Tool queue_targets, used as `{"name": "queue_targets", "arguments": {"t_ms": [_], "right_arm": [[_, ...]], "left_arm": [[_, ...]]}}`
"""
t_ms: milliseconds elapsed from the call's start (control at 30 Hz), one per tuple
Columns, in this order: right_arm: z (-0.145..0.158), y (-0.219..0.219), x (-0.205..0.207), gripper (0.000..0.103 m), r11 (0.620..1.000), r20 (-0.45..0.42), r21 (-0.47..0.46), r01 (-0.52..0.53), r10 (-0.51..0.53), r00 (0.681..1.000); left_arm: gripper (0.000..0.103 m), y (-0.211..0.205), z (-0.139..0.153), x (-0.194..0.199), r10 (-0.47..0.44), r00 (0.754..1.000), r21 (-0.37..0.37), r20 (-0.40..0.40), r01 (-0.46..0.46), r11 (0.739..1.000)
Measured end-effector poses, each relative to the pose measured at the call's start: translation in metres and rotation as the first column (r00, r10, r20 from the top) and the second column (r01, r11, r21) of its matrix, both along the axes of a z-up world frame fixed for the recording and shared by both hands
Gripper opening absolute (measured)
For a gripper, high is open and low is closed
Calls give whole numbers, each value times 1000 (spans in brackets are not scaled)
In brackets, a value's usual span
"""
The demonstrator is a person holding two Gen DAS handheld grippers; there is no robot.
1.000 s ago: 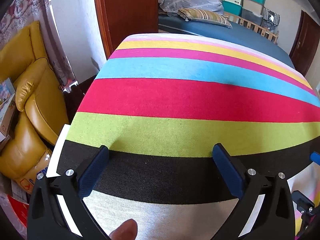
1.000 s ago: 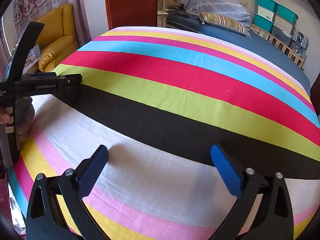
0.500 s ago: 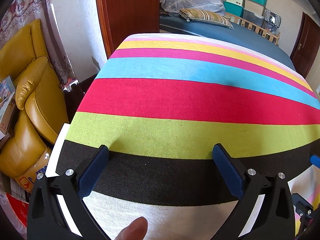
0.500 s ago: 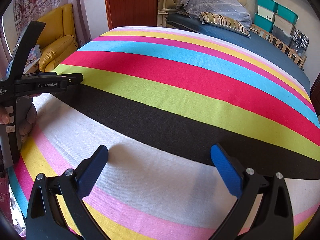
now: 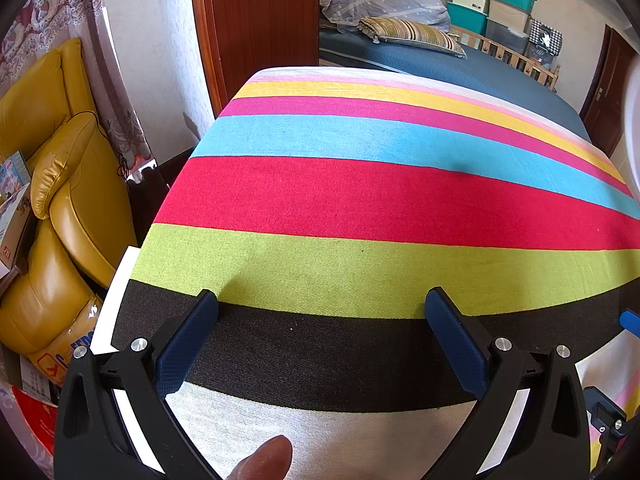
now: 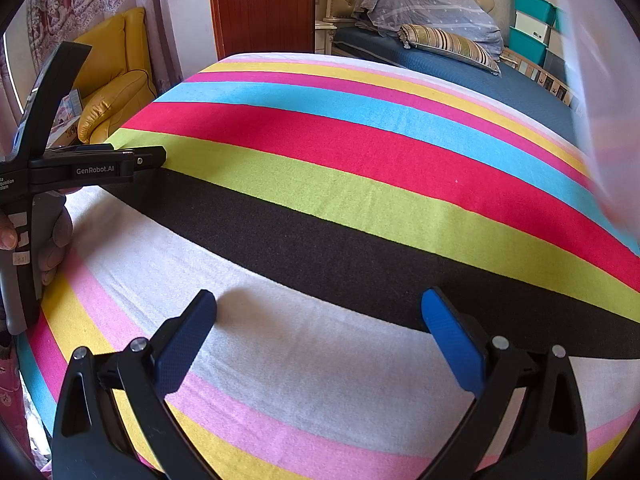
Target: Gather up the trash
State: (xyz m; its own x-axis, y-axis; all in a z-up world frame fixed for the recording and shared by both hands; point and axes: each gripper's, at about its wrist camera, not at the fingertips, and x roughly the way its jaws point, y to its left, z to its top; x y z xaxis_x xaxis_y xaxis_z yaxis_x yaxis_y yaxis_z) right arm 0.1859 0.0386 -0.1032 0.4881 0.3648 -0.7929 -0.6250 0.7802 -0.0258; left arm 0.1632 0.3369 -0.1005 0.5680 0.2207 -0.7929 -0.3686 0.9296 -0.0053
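No trash shows in either view. My left gripper (image 5: 322,296) is open over the black and green stripes of the striped cloth (image 5: 360,200), with nothing between its blue pads. A fingertip (image 5: 264,456) shows below it. My right gripper (image 6: 318,296) is also open and holds nothing, over the white stripe of the cloth (image 6: 360,152). In the right wrist view, the left gripper (image 6: 100,164) sits at the cloth's left edge, held by a hand (image 6: 56,236). A blurred pale shape (image 6: 600,120) crosses the right edge.
A yellow leather armchair (image 5: 68,200) stands left of the table, with boxes and packets (image 5: 16,216) beside it. Behind are a brown wooden door (image 5: 260,20), a blue bed (image 5: 480,68) with a striped pillow (image 5: 412,34), and stacked teal bins (image 5: 488,0).
A blurred pale shape has entered at the right edge of both views. The fingertip below the left gripper has slid up and right. Both grippers stay open and almost still.
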Motion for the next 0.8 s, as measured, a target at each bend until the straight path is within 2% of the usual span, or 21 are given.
{"name": "queue_targets", "arguments": {"t_ms": [800], "right_arm": [[-1,0,-1,100,1000,1,0,0,0,1000]], "left_arm": [[97,-1,-1,0,0,1000,0,0,0,1000]]}}
